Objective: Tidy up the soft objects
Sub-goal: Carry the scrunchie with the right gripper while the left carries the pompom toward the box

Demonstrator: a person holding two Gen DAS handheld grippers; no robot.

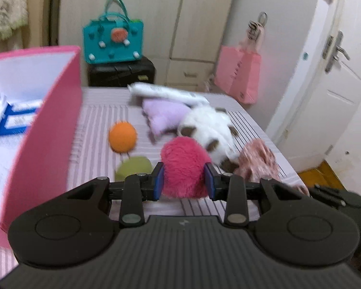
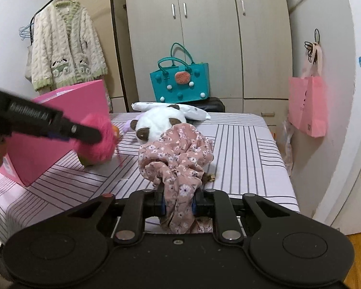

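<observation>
1. The big pink cardboard box (image 1: 43,130) stands open at the left of the striped bed (image 1: 101,149).
2. The left gripper (image 1: 184,177) squeezes a fluffy hot-pink plush ball (image 1: 183,168) beside the box.
3. The right gripper (image 2: 178,203) pinches a pink flowered cloth (image 2: 178,154) lying against the white panda toy (image 2: 156,122).
4. Writing on the grippers is too blurry to read.

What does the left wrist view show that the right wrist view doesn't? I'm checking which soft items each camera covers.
Only the left wrist view shows the green block, the inside of the pink box, and the door handle.

Only the right wrist view shows the hanging knit cardigan and the right hand-held gripper shut on the floral cloth.

Both show the fuzzy pink toy, white plush, and teal bag.
</observation>
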